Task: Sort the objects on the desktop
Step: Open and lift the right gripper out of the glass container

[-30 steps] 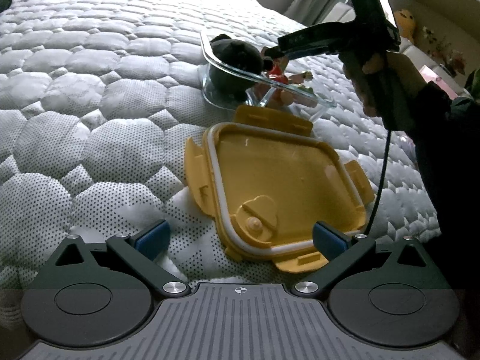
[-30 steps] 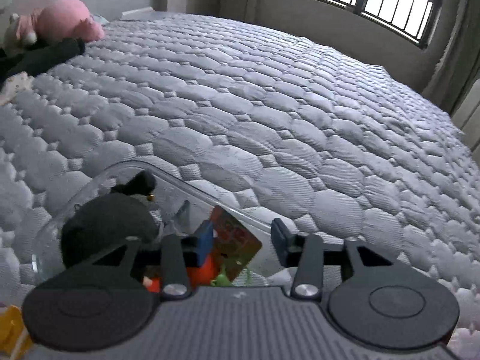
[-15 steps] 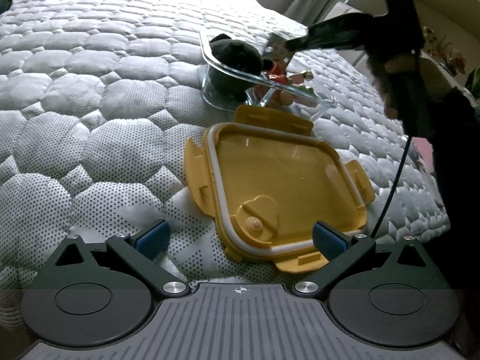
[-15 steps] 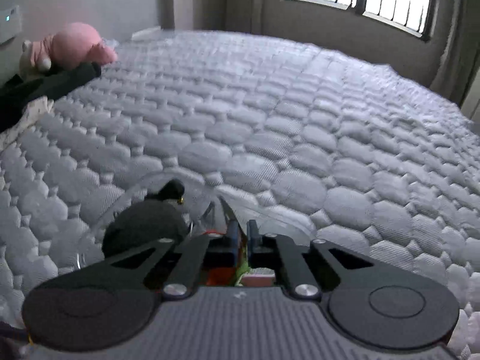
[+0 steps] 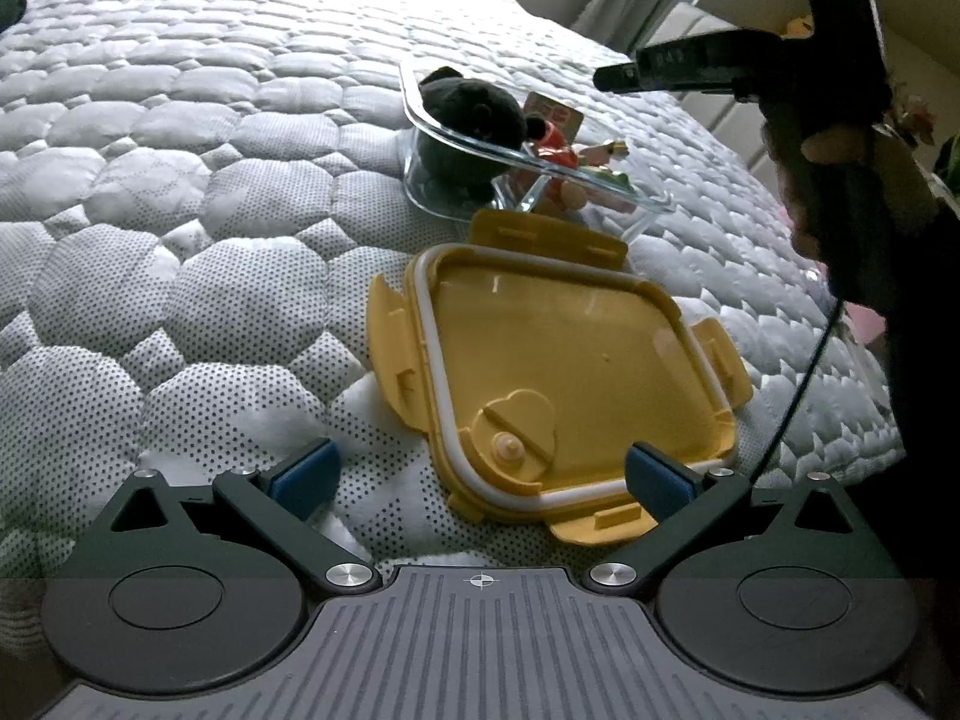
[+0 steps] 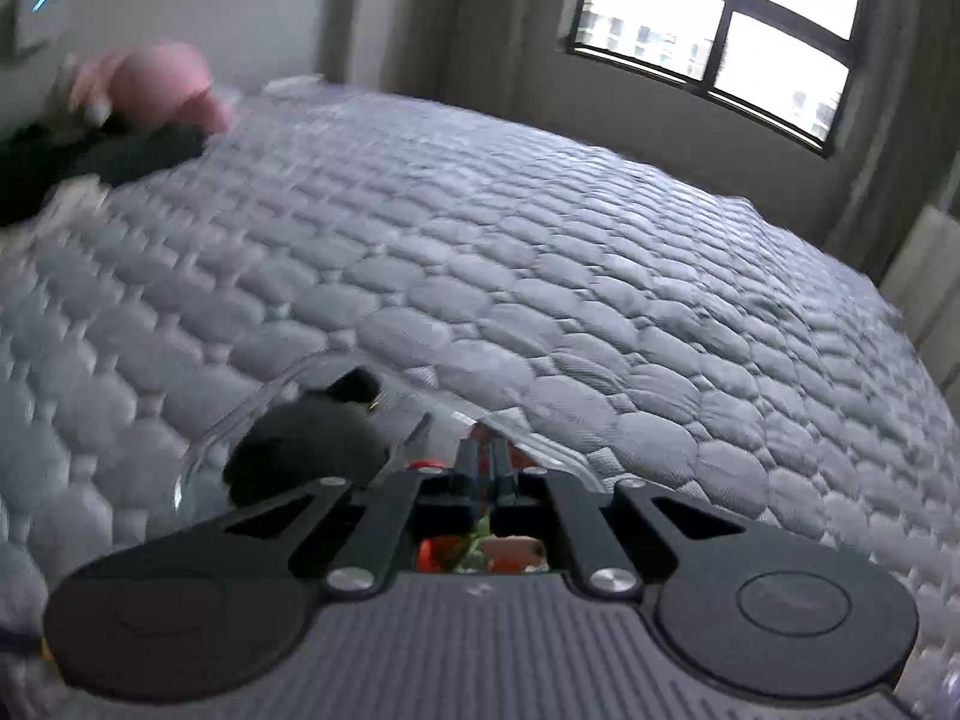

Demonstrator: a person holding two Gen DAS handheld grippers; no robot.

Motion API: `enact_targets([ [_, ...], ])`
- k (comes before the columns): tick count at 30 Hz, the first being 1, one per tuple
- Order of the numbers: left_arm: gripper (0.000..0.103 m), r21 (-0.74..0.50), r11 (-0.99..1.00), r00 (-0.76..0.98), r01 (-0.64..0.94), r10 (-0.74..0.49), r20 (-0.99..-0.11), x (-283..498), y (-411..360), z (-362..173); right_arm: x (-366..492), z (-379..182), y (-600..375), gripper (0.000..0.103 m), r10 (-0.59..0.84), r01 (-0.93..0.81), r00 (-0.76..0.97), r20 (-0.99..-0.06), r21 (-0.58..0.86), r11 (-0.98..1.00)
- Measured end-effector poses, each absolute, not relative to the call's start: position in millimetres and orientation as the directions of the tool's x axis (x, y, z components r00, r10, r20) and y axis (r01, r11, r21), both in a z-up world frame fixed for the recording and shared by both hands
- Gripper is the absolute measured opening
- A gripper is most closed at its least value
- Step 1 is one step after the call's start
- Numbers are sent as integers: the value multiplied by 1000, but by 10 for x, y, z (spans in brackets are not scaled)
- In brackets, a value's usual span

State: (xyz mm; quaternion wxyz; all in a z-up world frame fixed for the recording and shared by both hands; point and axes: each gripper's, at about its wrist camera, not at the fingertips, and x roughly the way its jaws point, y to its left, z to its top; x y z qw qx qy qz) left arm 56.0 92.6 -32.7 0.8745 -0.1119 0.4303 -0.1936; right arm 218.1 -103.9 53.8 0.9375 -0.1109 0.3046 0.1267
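Items boxed, lid still off — sorting looks mostly done.

Your glass container (image 5: 528, 180) sits on the quilted bed (image 5: 180, 192) with a dark plush toy (image 5: 474, 120) and small colourful bits inside; the yellow lid (image 5: 558, 384) lies upturned just beside it, so closing probably remains. Your right gripper (image 6: 487, 468) hangs above the container, jaws nearly together and just beginning to part, nothing between them. Your left gripper (image 5: 480, 474) is spread wide, empty, near the lid's front edge.
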Motion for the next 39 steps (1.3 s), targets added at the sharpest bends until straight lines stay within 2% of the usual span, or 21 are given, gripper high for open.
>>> enact_targets([
  [3,103,-361,901,555,241,-434,-710,561,924,-327,2380,477,-1158,14,144,-233,780,-608,-69,970],
  [6,103,-361,900,554,244,-434,-710,563,924,-331,2565,358,-1266,14,143,-189,765,-627,-6,982],
  [7,103,-361,900,553,245,-436,-710,564,928,-331,2603,326,-1304,18,149,-178,766,-626,17,984],
  [8,103,-364,899,552,245,-438,-709,567,933,-331,2643,293,-1334,23,152,-173,760,-633,29,985],
  [9,103,-366,898,551,245,-440,-709,571,938,-332,2684,265,-1351,39,155,-176,747,-646,33,984],
  [10,103,-368,897,551,245,-441,-708,573,941,-333,2711,235,-1366,45,156,-177,739,-656,35,984],
  [13,103,-369,896,552,246,-443,-707,578,941,-337,2728,187,-1413,44,174,-203,734,-657,32,979],
  [14,103,-368,897,552,247,-442,-707,579,936,-337,2724,187,-1440,41,205,-220,723,-659,61,974],
  [15,103,-367,897,551,248,-442,-707,581,931,-338,2721,189,-1469,17,241,-238,710,-662,96,967],
  [16,103,-366,897,551,249,-442,-708,582,927,-337,2725,175,-1491,8,296,-263,674,-677,154,952],
  [18,103,-363,898,551,249,-440,-709,586,918,-337,2699,166,-1490,8,323,-274,650,-688,184,944],
  [24,103,-361,899,552,248,-437,-710,588,915,-336,2483,211,-1363,9,319,-342,650,-690,109,933],
  [27,103,-357,900,553,250,-435,-711,582,910,-336,2436,263,-1332,25,342,-372,614,-712,121,920],
  [29,103,-359,900,554,248,-436,-710,583,914,-336,2412,312,-1340,26,371,-391,586,-720,149,908],
  [31,103,-357,901,554,247,-433,-711,583,908,-337,2352,394,-1347,26,378,-385,608,-698,157,910],
  [36,103,-341,908,558,245,-420,-716,579,880,-338,2398,537,-1411,28,309,-241,777,-549,195,951],
  [37,103,-340,908,558,245,-419,-716,576,879,-337,2460,490,-1381,30,292,-225,777,-558,188,956],
  [39,103,-341,907,558,246,-420,-715,568,888,-337,2568,359,-1296,27,282,-220,747,-602,176,959],
])
